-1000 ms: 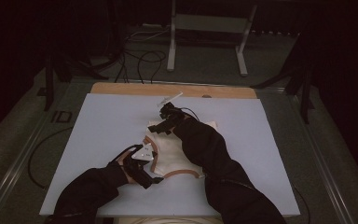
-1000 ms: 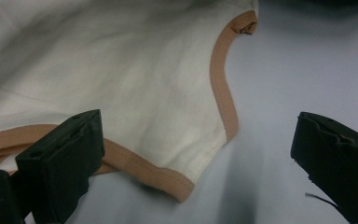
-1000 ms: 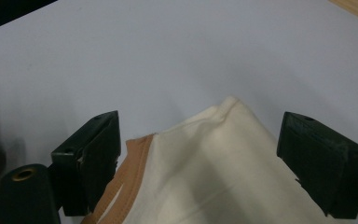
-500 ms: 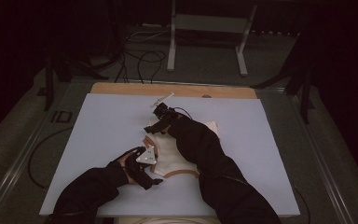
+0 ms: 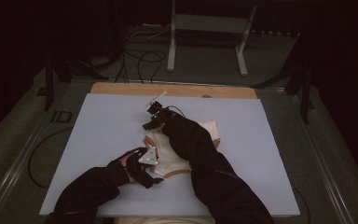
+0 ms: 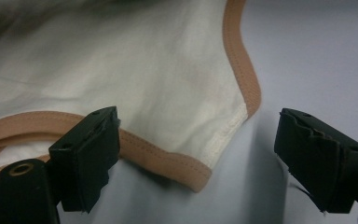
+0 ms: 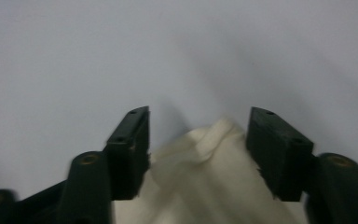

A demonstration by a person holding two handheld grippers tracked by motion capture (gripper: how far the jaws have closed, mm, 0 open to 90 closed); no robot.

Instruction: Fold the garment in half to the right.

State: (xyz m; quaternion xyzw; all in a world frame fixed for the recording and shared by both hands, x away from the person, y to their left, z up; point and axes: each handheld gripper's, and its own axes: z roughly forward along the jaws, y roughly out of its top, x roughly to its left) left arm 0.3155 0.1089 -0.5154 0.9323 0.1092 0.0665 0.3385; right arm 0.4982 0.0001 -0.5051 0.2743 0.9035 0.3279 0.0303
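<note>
While both jaws have just been closing, still apart, around the cream garment (image 5: 182, 154), the right gripper (image 7: 198, 135) at 12 o'clock and the left gripper (image 6: 198, 154) at 7 must pinch next.

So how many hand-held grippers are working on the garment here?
2. The left hand-held gripper is at the cream garment's near tan-trimmed edge; the right hand-held gripper is at its far edge, cloth bunched between its jaws.

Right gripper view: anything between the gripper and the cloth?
Nothing visible. A bunched fold of the cream cloth already lies between the right gripper jaws, which have just been closing; a gap remains at each pad, so no grip yet. Past the fold there is bare table.
</note>
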